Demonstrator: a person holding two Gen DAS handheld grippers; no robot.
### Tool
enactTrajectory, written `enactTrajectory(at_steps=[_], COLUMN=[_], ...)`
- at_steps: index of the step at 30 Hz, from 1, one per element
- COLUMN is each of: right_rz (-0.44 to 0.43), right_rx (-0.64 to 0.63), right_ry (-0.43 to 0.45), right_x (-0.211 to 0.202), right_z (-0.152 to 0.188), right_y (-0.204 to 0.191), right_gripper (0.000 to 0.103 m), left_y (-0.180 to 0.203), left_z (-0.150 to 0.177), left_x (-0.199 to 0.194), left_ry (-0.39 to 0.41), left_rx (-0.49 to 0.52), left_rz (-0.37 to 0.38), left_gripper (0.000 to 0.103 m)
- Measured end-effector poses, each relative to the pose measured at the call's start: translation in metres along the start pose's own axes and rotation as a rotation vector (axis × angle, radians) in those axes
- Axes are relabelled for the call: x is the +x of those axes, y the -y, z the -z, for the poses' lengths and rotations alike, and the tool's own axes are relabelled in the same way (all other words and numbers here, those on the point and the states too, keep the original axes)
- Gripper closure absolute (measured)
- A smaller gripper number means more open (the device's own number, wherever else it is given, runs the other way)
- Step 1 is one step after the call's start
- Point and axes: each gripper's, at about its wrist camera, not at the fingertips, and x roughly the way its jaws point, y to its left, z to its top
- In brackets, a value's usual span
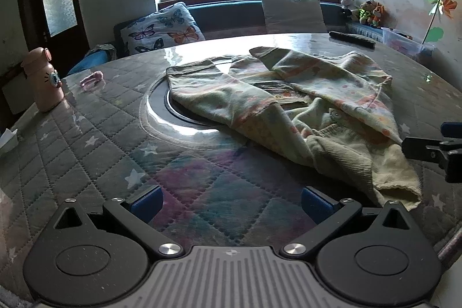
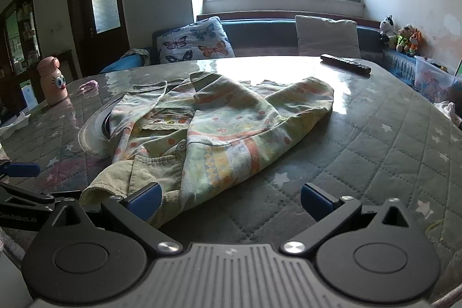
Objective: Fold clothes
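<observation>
A pale green child's garment (image 1: 291, 103) with an orange and yellow print lies crumpled and partly folded over itself on the round table; it also shows in the right wrist view (image 2: 219, 126). My left gripper (image 1: 231, 204) is open and empty, just in front of the garment's near ribbed cuff (image 1: 361, 163). My right gripper (image 2: 229, 199) is open and empty, with its left finger (image 2: 144, 199) at the garment's near edge. The right gripper enters the left wrist view at the right edge (image 1: 433, 149); the left gripper shows at the left edge of the right wrist view (image 2: 20, 186).
The table (image 1: 86, 152) has a quilted star cover under clear plastic. A pink bottle (image 1: 43, 80) and a small pink object (image 1: 92, 78) stand at the left. A dark remote (image 2: 345, 64) lies at the far side. A bench with cushions (image 2: 199, 41) runs under the window.
</observation>
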Motion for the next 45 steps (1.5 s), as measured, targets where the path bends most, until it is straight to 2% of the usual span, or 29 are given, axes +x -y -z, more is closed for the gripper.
enactTrajectory(at_steps=[15, 31, 45], right_rz=[-0.006, -0.009, -0.031], right_rx=[-0.032, -0.074, -0.100], right_ry=[-0.001, -0.086, -0.070], right_x=[0.003, 0.016, 0.022], right_z=[0.004, 0.012, -0.010], right_y=[-0.006, -0.012, -0.010], right_gripper=[0.000, 0.000, 0.000], left_y=[0.009, 0.009, 0.006], left_z=[0.000, -0.002, -0.026], left_x=[-0.002, -0.001, 0.003], left_ry=[-0.003, -0.005, 0.041], left_rx=[0.012, 0.024, 0.046], left_rz=[0.022, 0.023, 0.014], left_gripper=[0.000, 0.000, 0.000])
